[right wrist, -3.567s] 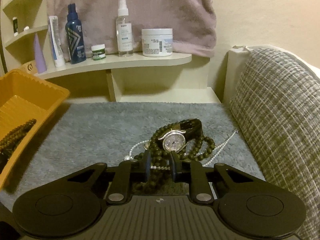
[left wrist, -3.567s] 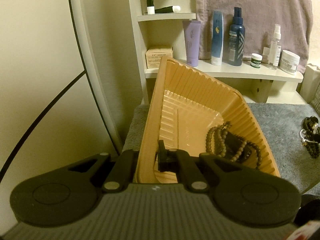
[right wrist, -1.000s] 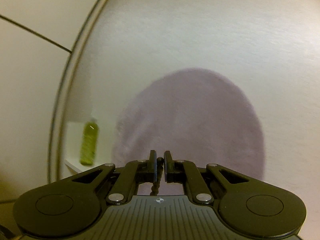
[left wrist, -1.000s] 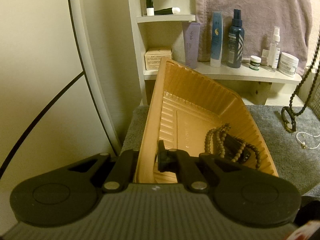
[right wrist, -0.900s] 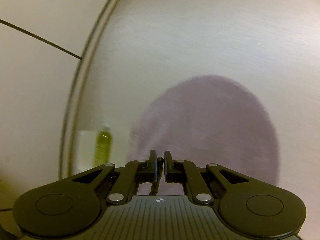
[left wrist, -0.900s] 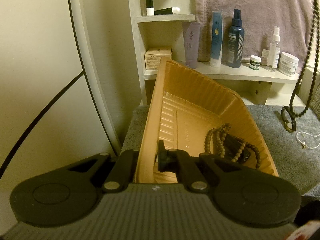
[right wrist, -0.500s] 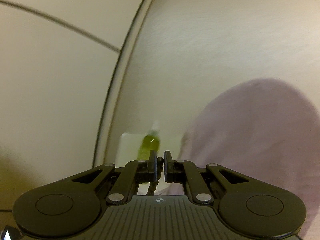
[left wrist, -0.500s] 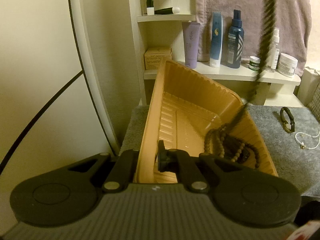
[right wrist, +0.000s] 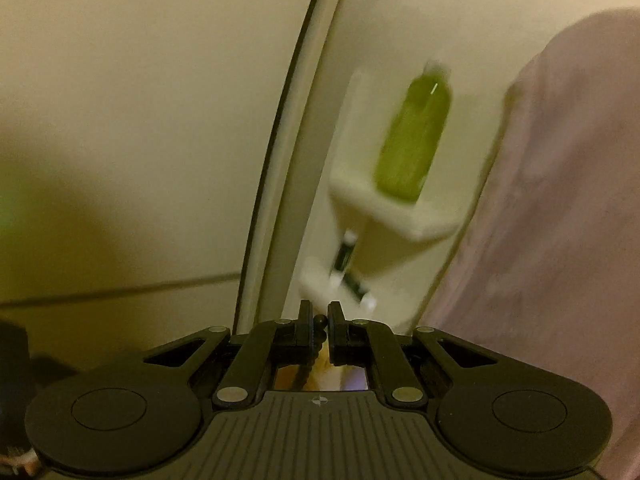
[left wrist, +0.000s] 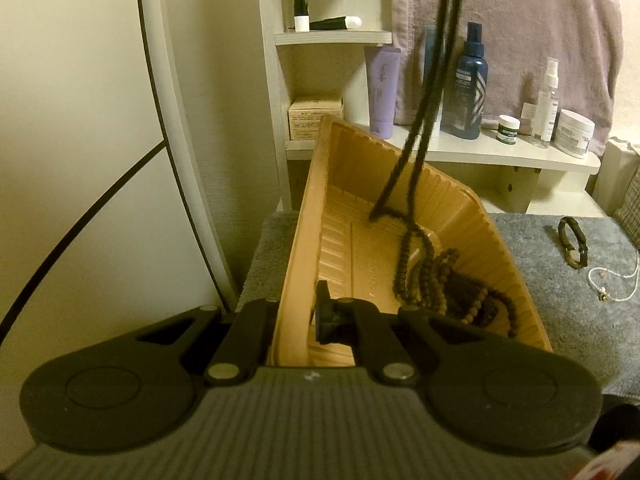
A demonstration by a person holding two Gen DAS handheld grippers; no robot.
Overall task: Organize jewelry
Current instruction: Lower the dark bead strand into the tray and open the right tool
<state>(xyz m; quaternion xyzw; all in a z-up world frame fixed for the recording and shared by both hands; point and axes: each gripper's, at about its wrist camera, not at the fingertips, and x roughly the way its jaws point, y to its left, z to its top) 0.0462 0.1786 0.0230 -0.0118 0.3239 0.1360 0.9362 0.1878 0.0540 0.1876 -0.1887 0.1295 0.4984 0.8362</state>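
My left gripper (left wrist: 294, 316) is shut on the near rim of an orange plastic tray (left wrist: 304, 240), which it holds tilted on the grey mat. Brown bead strands (left wrist: 444, 280) lie in the tray's lower right corner. A dark bead necklace (left wrist: 432, 92) hangs down from above into the tray, its lower end resting on the tray floor. My right gripper (right wrist: 319, 324) is shut on a bead of that necklace (right wrist: 319, 320), high above the tray. A dark bracelet (left wrist: 574, 242) and a thin pearl chain (left wrist: 612, 280) lie on the mat at the right.
White corner shelves (left wrist: 440, 156) behind the tray carry bottles, tubes and jars, with a mauve towel (left wrist: 520, 20) hanging above. A grey mat (left wrist: 560, 300) covers the surface. The right wrist view is blurred and shows a green bottle (right wrist: 416, 136) on a small shelf.
The hanging dark necklace has swung from the right edge of the left wrist view to over the tray and sunk into it. The right wrist view has swept left and tipped down. The tray and left gripper kept still.
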